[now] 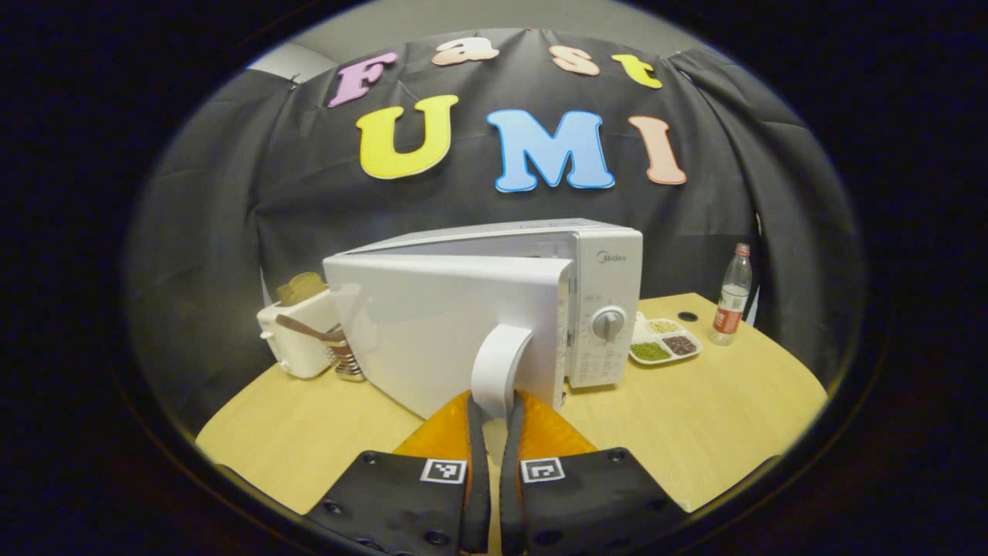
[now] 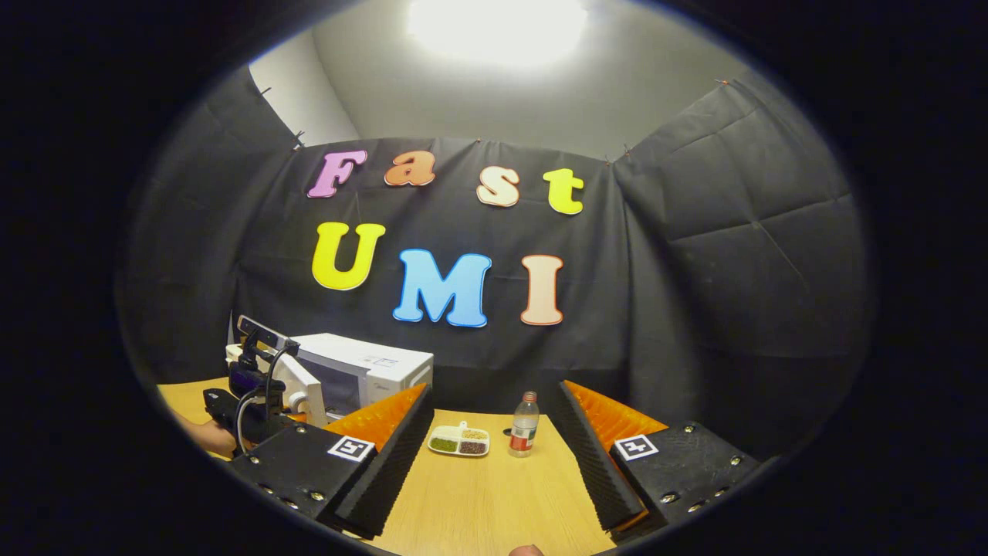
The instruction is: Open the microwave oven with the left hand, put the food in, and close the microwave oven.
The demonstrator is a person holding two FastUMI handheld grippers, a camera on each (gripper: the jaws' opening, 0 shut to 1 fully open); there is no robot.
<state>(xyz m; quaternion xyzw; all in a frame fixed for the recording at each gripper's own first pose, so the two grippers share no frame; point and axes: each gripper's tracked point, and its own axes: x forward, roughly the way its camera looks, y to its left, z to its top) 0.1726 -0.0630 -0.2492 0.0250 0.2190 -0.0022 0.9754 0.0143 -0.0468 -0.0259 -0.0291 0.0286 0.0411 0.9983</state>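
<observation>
The white microwave [image 1: 602, 309] stands on the wooden table [image 1: 695, 417] with its door [image 1: 440, 324] swung partly open towards me. My left gripper [image 1: 494, 403] is shut on the lower end of the door's curved white handle [image 1: 500, 363]. The food, a white divided tray [image 1: 665, 340] of green, brown and beige portions, lies just right of the microwave. In the right gripper view my right gripper [image 2: 494, 390] hangs open above the table, well back from the tray [image 2: 459, 442]. The microwave [image 2: 370, 367] and a hand [image 2: 212, 436] holding the left gripper show at its left.
A clear bottle [image 1: 732, 297] with a red label stands right of the tray, also seen as the bottle [image 2: 524, 425] between my right fingers. A white toaster [image 1: 299, 336] with bread and a metal utensil [image 1: 343, 355] sit left of the microwave door.
</observation>
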